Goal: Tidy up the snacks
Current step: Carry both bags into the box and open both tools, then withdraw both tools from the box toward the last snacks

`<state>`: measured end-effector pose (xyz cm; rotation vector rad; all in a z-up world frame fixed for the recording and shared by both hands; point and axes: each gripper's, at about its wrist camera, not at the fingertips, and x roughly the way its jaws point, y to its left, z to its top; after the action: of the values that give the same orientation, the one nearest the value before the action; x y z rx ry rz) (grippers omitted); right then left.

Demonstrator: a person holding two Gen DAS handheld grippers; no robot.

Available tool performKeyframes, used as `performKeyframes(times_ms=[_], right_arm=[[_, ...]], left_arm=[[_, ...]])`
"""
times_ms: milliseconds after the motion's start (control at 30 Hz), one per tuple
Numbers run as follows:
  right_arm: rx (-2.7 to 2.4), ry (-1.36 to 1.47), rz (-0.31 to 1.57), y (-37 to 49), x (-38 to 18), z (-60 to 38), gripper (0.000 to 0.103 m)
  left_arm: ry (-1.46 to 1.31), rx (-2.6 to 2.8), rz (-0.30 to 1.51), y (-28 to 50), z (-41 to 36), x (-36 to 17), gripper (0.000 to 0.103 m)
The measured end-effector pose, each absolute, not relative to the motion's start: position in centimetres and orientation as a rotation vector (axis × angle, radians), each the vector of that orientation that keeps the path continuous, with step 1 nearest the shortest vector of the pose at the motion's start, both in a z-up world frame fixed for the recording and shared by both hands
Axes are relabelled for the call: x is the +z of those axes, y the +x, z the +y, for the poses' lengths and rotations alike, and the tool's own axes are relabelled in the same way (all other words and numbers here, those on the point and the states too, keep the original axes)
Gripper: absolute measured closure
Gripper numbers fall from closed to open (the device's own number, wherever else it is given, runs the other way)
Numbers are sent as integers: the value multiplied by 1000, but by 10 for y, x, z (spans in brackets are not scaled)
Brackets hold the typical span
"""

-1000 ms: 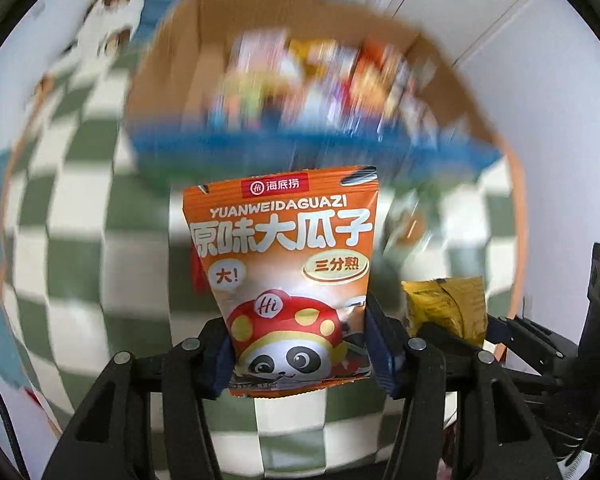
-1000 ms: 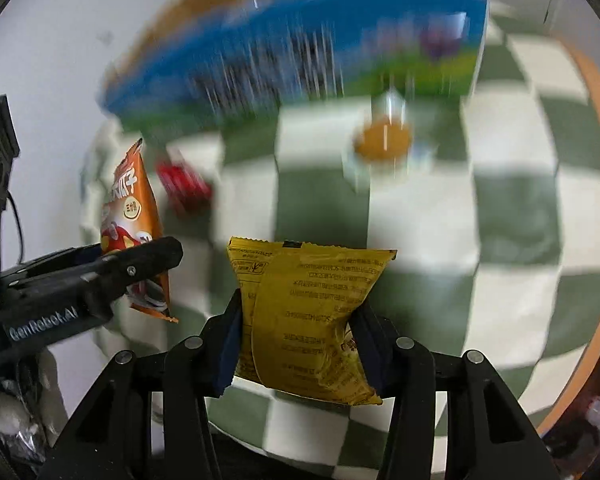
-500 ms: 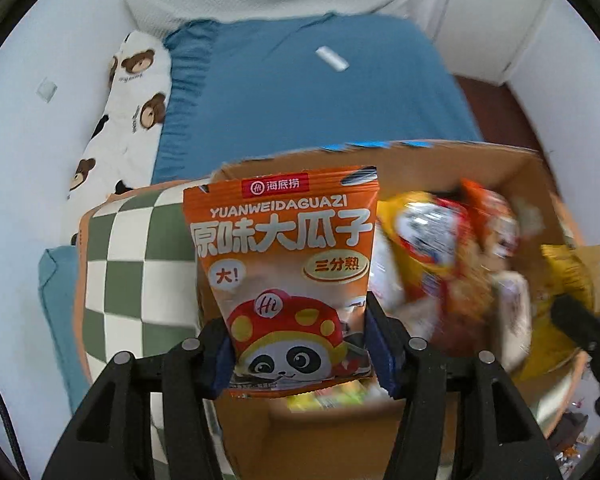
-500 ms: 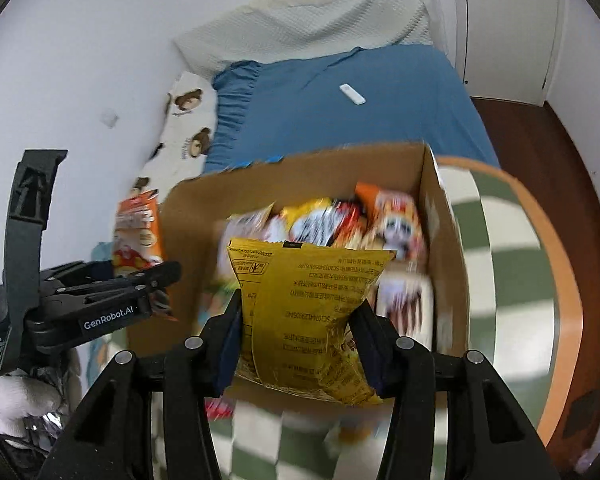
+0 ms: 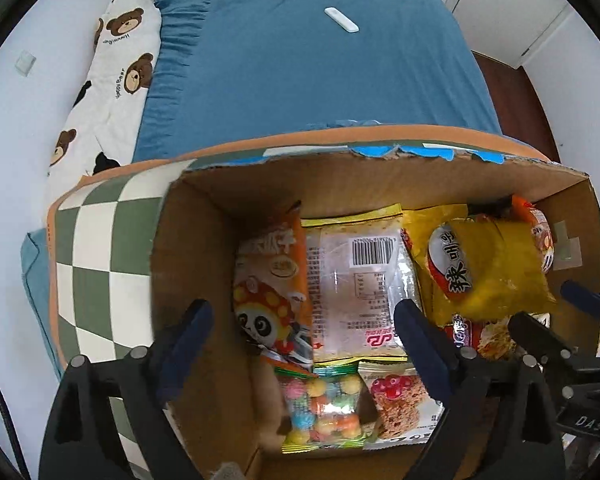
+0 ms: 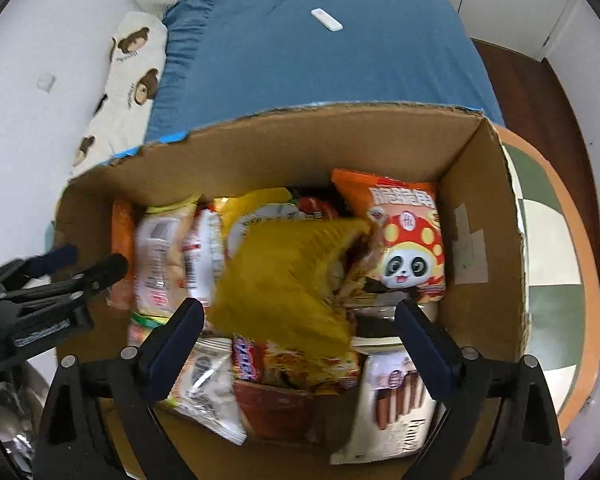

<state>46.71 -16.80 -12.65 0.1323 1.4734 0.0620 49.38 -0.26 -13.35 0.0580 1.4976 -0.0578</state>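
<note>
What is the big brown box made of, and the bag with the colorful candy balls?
The box looks like plain matte cardboard: brown, with a ragged torn top edge. The candy bag seems to be thin clear plastic film, glossy, since the colored balls show through it and light glints off its surface.

Both wrist views look steeply down, close above the cardboard box [image 5: 188,264], shared with the blue bed [image 6: 320,64] beyond.

A crumpled yellow foil snack bag [image 6: 284,280] is smearing into motion blur in the right wrist view, its print unreadable, and it is covering the packets beneath it inside the brown cardboard box [image 6: 484,208]. A white wafer-stick packet [image 6: 396,396] is blurring too. The box's near wall is running off the bottom edge.
</note>
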Motion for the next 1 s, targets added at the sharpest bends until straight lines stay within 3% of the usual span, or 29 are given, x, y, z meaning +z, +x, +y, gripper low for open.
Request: performKeyframes(times_ms=[333,1000], right_arm=[[51,86,1466,445,-116,-170,5],[26,16,1199,346,-40,-160,5]], left_arm=[[-8,-51,1493,479,-3,-130,5],[-64,-49,1213,359,15,-62,5]])
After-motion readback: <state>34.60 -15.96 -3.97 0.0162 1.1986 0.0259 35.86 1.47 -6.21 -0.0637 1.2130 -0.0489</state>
